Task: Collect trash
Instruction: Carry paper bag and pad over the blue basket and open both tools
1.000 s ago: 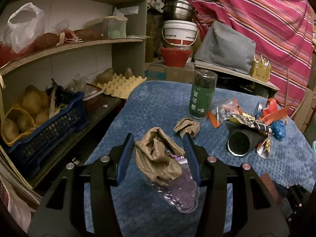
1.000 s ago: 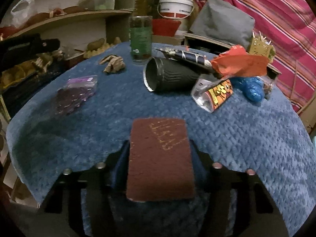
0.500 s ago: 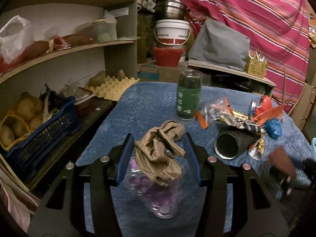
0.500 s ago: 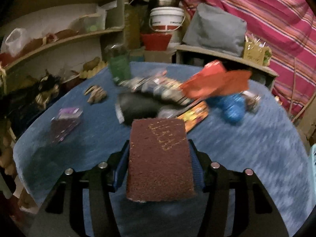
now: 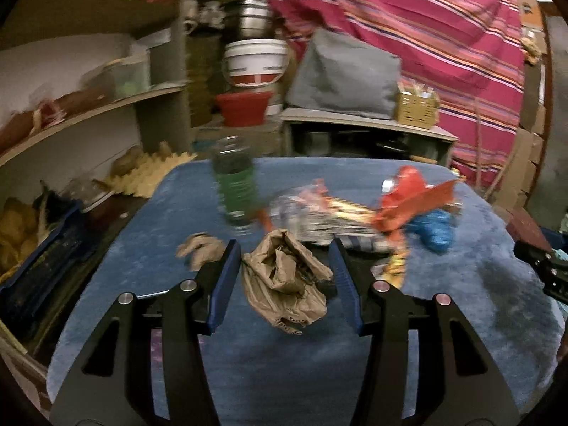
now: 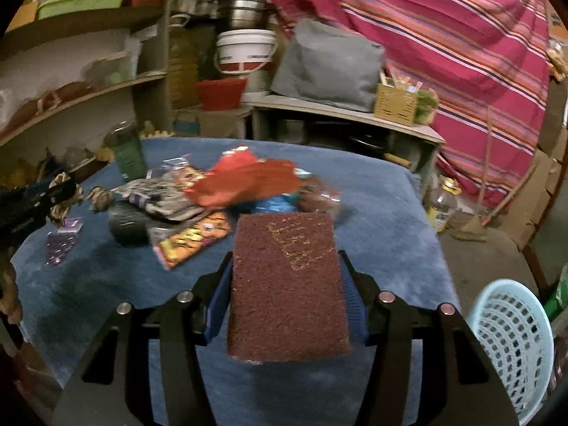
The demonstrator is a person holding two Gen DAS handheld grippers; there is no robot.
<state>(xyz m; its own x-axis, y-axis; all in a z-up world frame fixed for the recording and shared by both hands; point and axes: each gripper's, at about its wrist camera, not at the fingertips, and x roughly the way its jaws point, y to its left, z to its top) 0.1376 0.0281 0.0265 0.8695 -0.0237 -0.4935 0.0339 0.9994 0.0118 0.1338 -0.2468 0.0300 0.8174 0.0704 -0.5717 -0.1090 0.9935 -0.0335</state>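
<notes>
My left gripper (image 5: 282, 266) is shut on a crumpled brown paper bag (image 5: 284, 280) and holds it above the blue-covered table (image 5: 284, 372). My right gripper (image 6: 287, 277) is shut on a flat brown scouring pad (image 6: 285, 284) and holds it above the table's right part. A heap of wrappers (image 6: 198, 191) lies mid-table, with an orange-red one (image 5: 411, 198), a blue one (image 5: 436, 229) and a black cup (image 6: 124, 222) on its side. A smaller brown paper wad (image 5: 200, 248) lies to the left. A purple plastic bag (image 6: 62, 241) lies near the left edge. A pale blue perforated basket (image 6: 514, 348) stands on the floor at lower right.
A green-labelled jar (image 5: 236, 188) stands upright behind the heap. Shelves with a blue crate (image 5: 39, 266) of potatoes and an egg tray (image 5: 149, 175) run along the left. A low bench with a grey bag (image 5: 344, 78) stands behind the table. A bottle (image 6: 440, 206) stands on the floor.
Both grippers have swung to the right with their loads. The purple bag has left the left wrist view. The pale blue basket has come into the right wrist view.
</notes>
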